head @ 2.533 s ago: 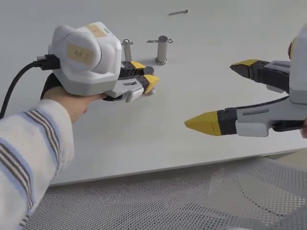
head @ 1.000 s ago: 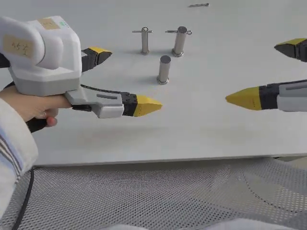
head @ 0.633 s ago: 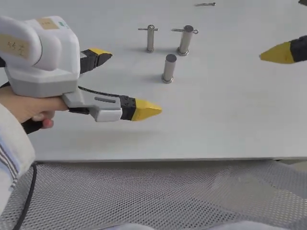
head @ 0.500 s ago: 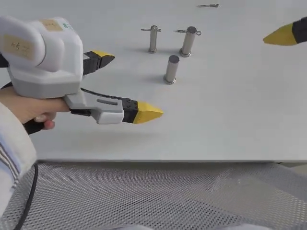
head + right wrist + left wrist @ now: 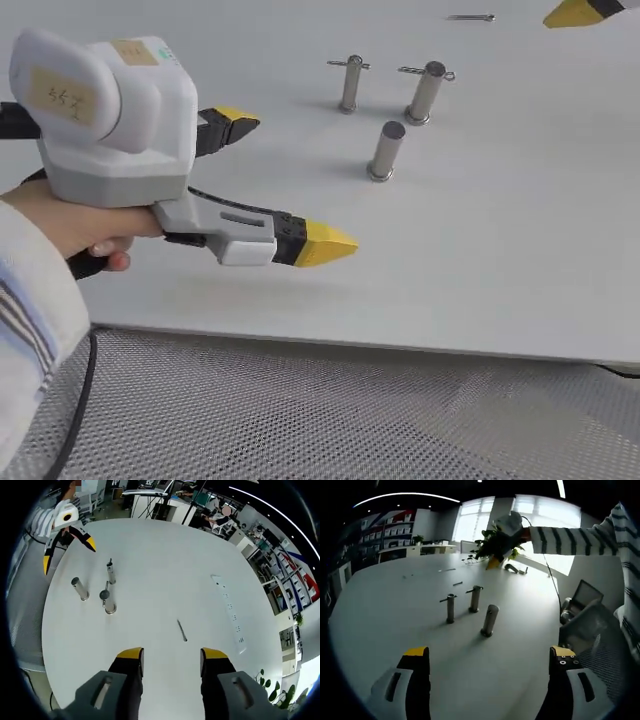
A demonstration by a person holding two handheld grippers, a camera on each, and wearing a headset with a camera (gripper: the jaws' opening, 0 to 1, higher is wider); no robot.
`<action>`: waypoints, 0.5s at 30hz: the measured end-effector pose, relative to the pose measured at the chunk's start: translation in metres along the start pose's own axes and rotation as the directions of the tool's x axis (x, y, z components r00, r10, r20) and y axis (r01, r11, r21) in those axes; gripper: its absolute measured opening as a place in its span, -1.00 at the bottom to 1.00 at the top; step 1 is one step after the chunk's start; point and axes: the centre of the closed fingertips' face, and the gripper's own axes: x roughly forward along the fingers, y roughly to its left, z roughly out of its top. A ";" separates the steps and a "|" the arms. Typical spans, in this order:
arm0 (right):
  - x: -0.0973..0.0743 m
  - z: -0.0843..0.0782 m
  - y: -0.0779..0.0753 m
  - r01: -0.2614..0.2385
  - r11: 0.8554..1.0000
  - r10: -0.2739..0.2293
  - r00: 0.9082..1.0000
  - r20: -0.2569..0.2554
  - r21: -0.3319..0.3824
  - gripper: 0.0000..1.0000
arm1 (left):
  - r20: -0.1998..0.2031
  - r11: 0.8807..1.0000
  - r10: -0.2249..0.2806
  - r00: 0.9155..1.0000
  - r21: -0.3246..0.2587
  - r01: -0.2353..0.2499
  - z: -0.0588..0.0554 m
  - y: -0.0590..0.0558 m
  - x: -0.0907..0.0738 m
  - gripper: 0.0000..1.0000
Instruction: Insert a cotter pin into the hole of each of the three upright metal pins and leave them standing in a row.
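Nearest, the left gripper hovered over the white table, its jaws spread wide and holding nothing. A tan sticker on its housing bore handwriting too blurred to read. Beyond it the bare metal pin stood upright. Behind that, the far-left pin and far-right pin also stood upright, each crossed horizontally near the top by a seated cotter pin. Farther still, the loose cotter pin lay flat, its long axis running left to right in the head view. The right gripper hung near it, jaws parted and empty.
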 end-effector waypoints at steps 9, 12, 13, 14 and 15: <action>0.034 0.007 -0.020 -0.085 0.996 0.084 0.996 -0.042 -0.040 -0.56 | 0.000 0.999 0.023 1.000 -0.036 -0.023 -0.001 0.003 -0.001 0.98; 0.046 0.005 -0.023 -0.104 0.994 0.100 0.993 -0.068 -0.043 -0.54 | 0.005 0.999 0.026 1.000 -0.045 -0.026 -0.001 0.004 0.000 0.98; 0.050 0.004 -0.023 -0.113 0.993 0.109 0.991 -0.070 -0.042 -0.56 | 0.005 0.999 0.025 1.000 -0.047 -0.025 -0.001 0.004 0.000 0.98; 0.055 0.003 -0.022 -0.127 0.991 0.124 0.989 -0.075 -0.039 -0.59 | 0.001 0.999 0.022 1.000 -0.045 -0.022 -0.002 0.004 0.001 0.98; 0.058 0.003 -0.022 -0.132 0.991 0.128 0.989 -0.078 -0.040 -0.61 | -0.001 0.999 0.021 1.000 -0.044 -0.021 -0.002 0.004 0.001 0.98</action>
